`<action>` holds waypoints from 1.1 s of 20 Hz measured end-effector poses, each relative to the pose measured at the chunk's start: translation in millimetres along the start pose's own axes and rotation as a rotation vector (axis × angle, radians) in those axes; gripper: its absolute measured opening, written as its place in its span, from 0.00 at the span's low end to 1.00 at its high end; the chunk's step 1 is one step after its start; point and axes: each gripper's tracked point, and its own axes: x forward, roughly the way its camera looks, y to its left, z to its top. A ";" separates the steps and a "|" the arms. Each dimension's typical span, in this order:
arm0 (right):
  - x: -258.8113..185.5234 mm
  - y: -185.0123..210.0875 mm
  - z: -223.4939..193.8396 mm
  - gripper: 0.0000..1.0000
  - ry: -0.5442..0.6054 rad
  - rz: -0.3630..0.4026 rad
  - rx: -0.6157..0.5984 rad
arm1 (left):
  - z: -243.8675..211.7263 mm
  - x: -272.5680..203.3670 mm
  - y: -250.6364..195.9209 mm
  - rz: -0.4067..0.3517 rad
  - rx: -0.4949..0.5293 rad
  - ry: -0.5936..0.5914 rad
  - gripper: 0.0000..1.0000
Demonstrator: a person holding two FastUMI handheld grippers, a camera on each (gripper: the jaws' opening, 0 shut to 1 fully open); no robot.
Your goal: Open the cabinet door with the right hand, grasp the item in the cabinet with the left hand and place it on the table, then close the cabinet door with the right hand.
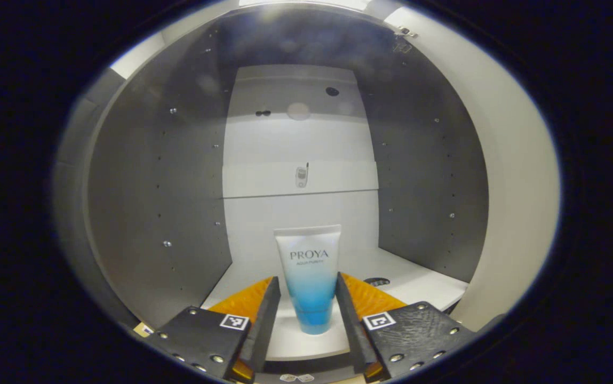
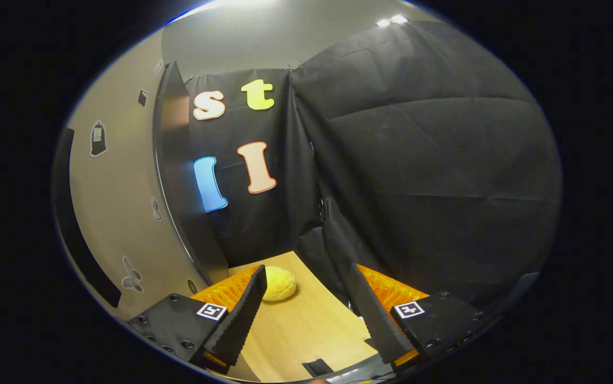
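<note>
Left hand-held gripper point(image 1: 309, 304): fingers spread, one on each side of the tube, inside the cabinet mouth. Narrow gaps appear between the finger faces and the tube's sides; whether either finger touches it cannot be told for sure, and no pinch is visible.

Tube point(image 1: 310, 280): a white cosmetic tube that fades to blue toward its lower end. It stands upright on the cabinet's bottom shelf, long axis vertical, the broad flat crimped end up and the narrower blue end down on the shelf. Its printed face is turned toward the left gripper's camera.

Cabinet point(image 1: 157, 176): open at the front, with dark grey side walls dotted with rows of small holes and a pale back panel behind the tube. The tube stands near the front edge of the white shelf point(image 1: 418, 282), about midway between the side walls. A small dark oval spot lies on the shelf just right of the tube.

Right hand-held gripper point(image 2: 306, 309): fingers spread wide with nothing between them, poised over the counter.

Counter point(image 2: 306, 330): light wood. A round yellow bun-like thing point(image 2: 278, 284) lies on it, just beyond the right gripper's left finger.

Cabinet door point(image 2: 175, 160): seen in the right gripper view as a dark panel standing edge-on to the left of that gripper, in front of the black cloth wall point(image 2: 418, 160).
</note>
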 end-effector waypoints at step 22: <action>-12.1 12.1 -4.9 0.98 0.015 0.183 -0.069 | 7.0 -141.1 49.4 0.132 -0.004 -0.071 0.47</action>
